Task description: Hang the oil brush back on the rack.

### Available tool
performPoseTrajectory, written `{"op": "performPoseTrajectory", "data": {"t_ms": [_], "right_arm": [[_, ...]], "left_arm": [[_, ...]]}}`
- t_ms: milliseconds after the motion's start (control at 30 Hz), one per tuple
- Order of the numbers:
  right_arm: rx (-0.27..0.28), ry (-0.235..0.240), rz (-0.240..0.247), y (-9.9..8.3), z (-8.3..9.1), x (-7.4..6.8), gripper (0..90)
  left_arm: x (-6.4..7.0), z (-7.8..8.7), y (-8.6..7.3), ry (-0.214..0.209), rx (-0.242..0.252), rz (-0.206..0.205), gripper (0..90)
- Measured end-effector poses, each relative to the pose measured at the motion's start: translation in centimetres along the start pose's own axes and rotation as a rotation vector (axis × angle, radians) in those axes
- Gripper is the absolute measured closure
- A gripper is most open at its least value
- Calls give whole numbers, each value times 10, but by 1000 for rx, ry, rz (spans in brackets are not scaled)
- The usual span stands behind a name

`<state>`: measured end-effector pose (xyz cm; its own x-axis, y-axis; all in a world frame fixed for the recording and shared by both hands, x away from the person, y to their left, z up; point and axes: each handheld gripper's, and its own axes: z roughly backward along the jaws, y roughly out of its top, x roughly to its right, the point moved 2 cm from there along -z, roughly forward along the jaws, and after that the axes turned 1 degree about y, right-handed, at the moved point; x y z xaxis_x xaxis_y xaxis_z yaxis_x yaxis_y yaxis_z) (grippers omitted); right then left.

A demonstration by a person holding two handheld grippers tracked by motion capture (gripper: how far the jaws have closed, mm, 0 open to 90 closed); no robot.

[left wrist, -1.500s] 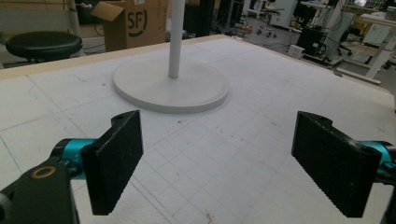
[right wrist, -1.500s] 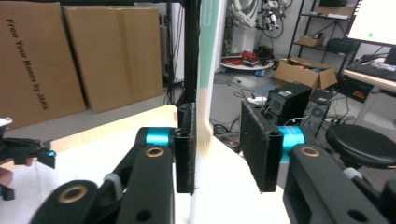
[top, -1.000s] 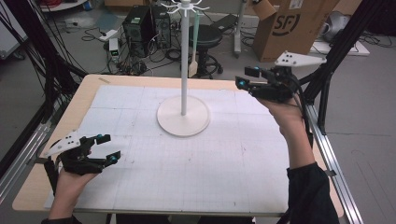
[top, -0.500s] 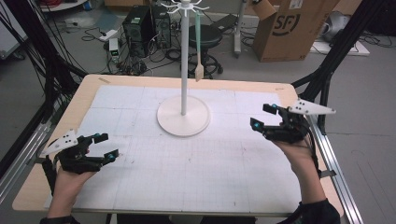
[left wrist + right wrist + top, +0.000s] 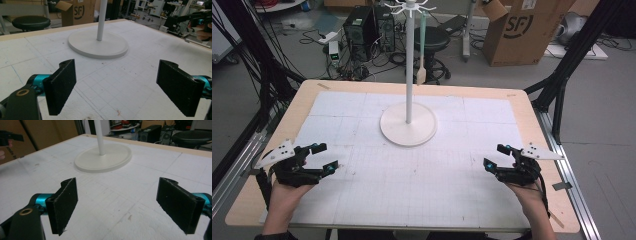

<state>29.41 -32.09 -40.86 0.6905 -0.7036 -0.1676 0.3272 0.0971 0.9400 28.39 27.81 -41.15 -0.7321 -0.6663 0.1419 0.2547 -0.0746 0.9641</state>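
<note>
Matt white stand [image 5: 408, 125], gridded paper-like mat [image 5: 422, 175], pale wood table [image 5: 539, 117].

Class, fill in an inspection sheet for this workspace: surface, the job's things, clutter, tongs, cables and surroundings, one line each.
Surface: wooden table under a white gridded mat, a few small marks.
Job's things: white stand at mat centre; a spatula hangs from its top hooks.
Clutter: nothing seen on the mat.
Tongs: left tongs and right tongs both open, holding nothing, low over the near corners.
Cables: bundles on the floor behind the table.
Surroundings: computer tower, stool, cardboard box.
</note>
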Motion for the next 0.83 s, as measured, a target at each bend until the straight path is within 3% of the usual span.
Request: {"op": "performPoseTrajectory", "data": {"t_ms": [100, 200, 500, 833], "right_arm": [[26, -9, -20, -9, 4, 2, 165], [0, -8, -24, -15, 4, 5, 161], [-12, -11, 0, -19, 3, 7, 160], [-28, -13, -10, -22, -1, 11, 156]], "left_arm": [[0, 1, -2, 6, -1, 7, 168], [0, 3, -3, 12, 2, 10, 168], [0, 2, -5, 27, -2, 7, 168], [-1, 4, -8, 32, -9, 4, 167]]}}
